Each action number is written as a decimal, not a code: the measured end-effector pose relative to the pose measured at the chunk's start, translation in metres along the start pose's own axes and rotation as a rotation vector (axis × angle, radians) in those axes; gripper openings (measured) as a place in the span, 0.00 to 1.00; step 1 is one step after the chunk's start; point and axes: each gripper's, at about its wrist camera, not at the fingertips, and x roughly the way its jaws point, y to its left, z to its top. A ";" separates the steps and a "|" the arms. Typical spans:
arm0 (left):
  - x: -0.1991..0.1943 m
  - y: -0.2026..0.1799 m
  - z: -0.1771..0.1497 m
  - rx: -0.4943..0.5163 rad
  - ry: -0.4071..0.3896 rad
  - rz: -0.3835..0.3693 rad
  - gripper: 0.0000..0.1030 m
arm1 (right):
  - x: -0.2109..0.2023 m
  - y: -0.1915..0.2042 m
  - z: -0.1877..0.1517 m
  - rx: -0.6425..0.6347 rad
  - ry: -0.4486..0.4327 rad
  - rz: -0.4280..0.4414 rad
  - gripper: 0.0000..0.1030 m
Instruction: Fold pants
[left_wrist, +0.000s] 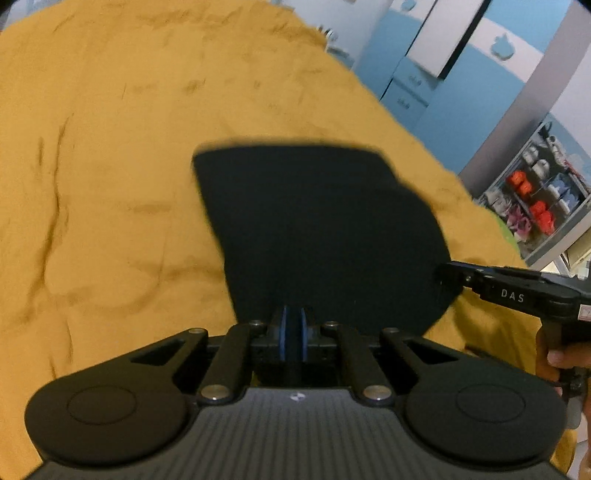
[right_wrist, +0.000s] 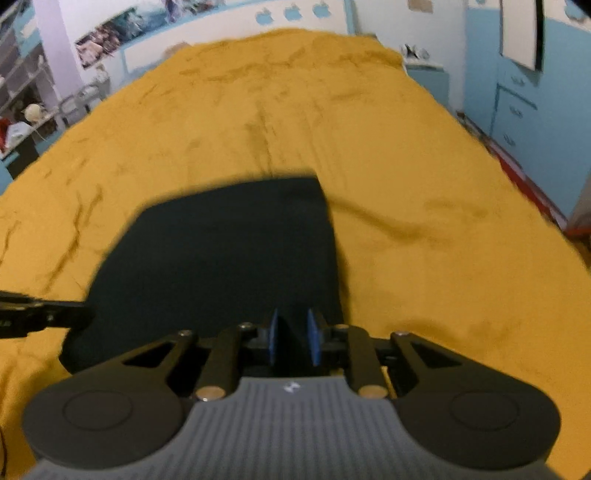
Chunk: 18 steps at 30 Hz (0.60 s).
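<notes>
Mustard-yellow fabric covers the bed (right_wrist: 406, 184) and fills most of both views, creased with shallow wrinkles. Around it stand blue and white walls, a blue cabinet (left_wrist: 410, 85) with drawers on one side, and an open shelf unit (left_wrist: 535, 199) holding white, orange and pale blue items too blurred to name.

On the bedcover lie the pants (left_wrist: 317, 229), dark, nearly black, folded into a compact, roughly rectangular stack near the front edge of the bed. The far edge is straight and squared off; the side toward the shelf unit curves outward. Motion blur softens the outlines in both pictures.

The left gripper (left_wrist: 292, 332) sits at the near edge of the stack, its 2 blue pads (left_wrist: 282, 336) drawn almost together with dark cloth between them, so its jaws are clamped on the pants. The right gripper (right_wrist: 293, 341) is likewise at the near edge, at the other corner, its blue pads (right_wrist: 314, 341) standing a little wider apart with a thicker fold of the dark fabric pinched between them; its jaws are also closed on the pants. Each gripper shows in the other's camera, reaching in from the side and meeting the edge of the stack.

A hand (left_wrist: 554, 358) wraps the right gripper's handle at the edge of the left wrist view.
</notes>
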 end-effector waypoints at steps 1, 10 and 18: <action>0.002 0.002 -0.007 -0.013 0.014 0.000 0.07 | -0.001 -0.002 -0.010 0.014 0.008 0.006 0.13; -0.003 0.007 -0.037 -0.045 0.078 0.015 0.07 | -0.024 -0.006 -0.052 0.077 0.031 0.022 0.13; -0.045 0.019 -0.026 -0.131 -0.027 -0.056 0.29 | -0.071 -0.031 -0.042 0.206 0.008 0.117 0.43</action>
